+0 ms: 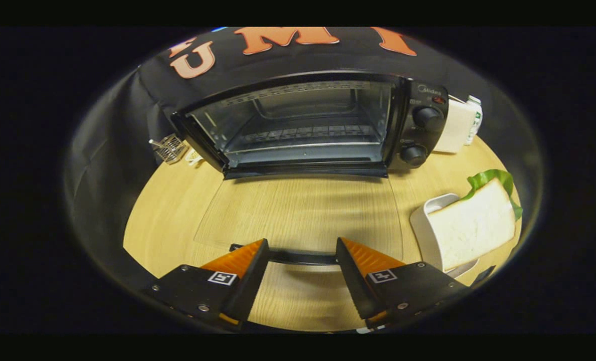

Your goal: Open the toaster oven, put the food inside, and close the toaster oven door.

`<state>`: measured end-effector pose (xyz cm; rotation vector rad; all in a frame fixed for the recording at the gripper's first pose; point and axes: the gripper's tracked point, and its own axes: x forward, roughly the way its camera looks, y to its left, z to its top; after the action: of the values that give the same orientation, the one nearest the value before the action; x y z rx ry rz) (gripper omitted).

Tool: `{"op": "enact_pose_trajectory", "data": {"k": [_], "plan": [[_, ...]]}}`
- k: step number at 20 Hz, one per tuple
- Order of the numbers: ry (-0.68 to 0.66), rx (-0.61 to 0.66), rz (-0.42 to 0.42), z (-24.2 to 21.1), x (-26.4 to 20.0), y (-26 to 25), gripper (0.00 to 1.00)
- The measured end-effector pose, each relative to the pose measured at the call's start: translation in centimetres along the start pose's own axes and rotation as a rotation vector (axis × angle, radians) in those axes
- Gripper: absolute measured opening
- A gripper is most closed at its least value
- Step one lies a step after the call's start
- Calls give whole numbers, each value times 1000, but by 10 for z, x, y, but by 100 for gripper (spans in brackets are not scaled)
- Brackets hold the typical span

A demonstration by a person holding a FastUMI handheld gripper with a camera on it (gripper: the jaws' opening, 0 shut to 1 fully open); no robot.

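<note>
Gaping wide, the tongs (302,250) are straddling the door handle (303,258); the soft sandwich (475,228) is needing a gentle edge grip.

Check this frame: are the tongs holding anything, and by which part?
Nothing is gripped. The tongs stand open astride the handle of the lowered oven door; no finger presses on it.

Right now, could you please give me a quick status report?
Gripper open, straddling black door handle. Black toaster oven door down, cavity open. White-bread sandwich on white plate, beside right finger. Path unobstructed.
</note>
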<state>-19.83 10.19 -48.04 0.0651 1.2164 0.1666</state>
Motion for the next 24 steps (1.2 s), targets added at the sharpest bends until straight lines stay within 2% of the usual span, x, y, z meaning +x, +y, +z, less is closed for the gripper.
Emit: {"op": "enact_pose_trajectory", "data": {"k": [9, 14, 17, 21, 24], "plan": [[-1, -70, 3, 3, 9, -1, 74], [5, 86, 38, 7, -27, -17, 74], [-61, 143, 76, 31, -57, -28, 77], [-145, 51, -16, 62, -84, -86, 78], [-154, 14, -129, 71, -96, -143, 84]]}}
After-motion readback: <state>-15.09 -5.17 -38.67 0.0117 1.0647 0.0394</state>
